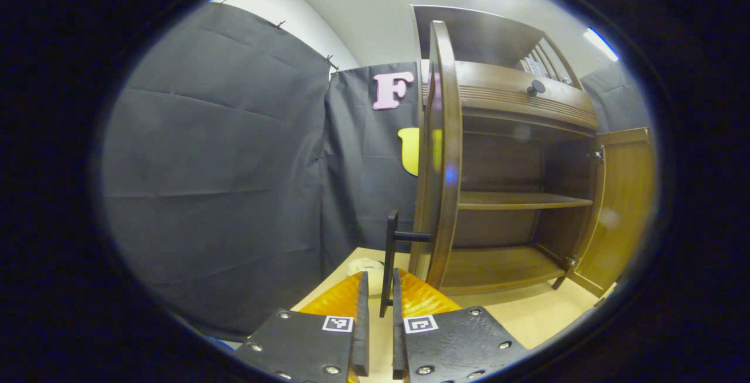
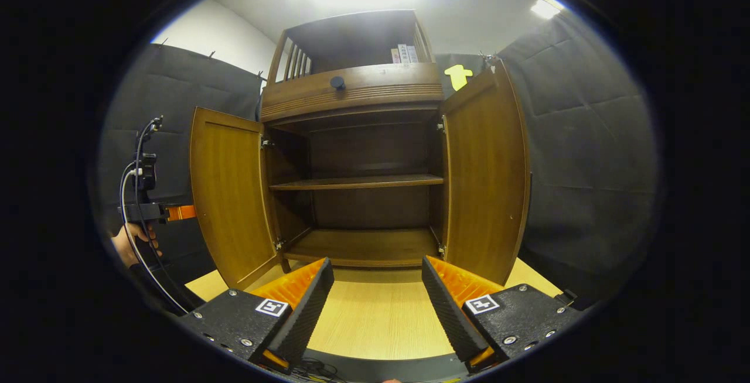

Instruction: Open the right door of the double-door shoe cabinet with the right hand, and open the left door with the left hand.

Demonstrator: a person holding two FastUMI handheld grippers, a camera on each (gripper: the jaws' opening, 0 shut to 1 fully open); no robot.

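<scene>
The brown wooden shoe cabinet (image 2: 375, 91) stands on the pale table with both doors swung wide. In the left gripper view the left door (image 1: 443, 154) shows edge-on, and its black bar handle (image 1: 389, 254) runs down between my left gripper's (image 1: 379, 279) fingers, which are closed narrowly on it. The right door (image 1: 621, 207) stands open at the far side. In the right gripper view the left door (image 2: 228, 195) and right door (image 2: 486, 184) frame the bare inside. My right gripper (image 2: 378, 280) is open before the cabinet, holding nothing. The left gripper (image 2: 176, 213) and a hand (image 2: 130, 243) show beyond the left door.
Inside the cabinet is a middle shelf (image 2: 357, 183) over a bottom board. A drawer front with a dark knob (image 2: 337, 82) and a railed top shelf sit above. A small white round object (image 1: 364, 266) lies on the table (image 2: 375, 318) near the left door. Black cloth walls enclose the booth.
</scene>
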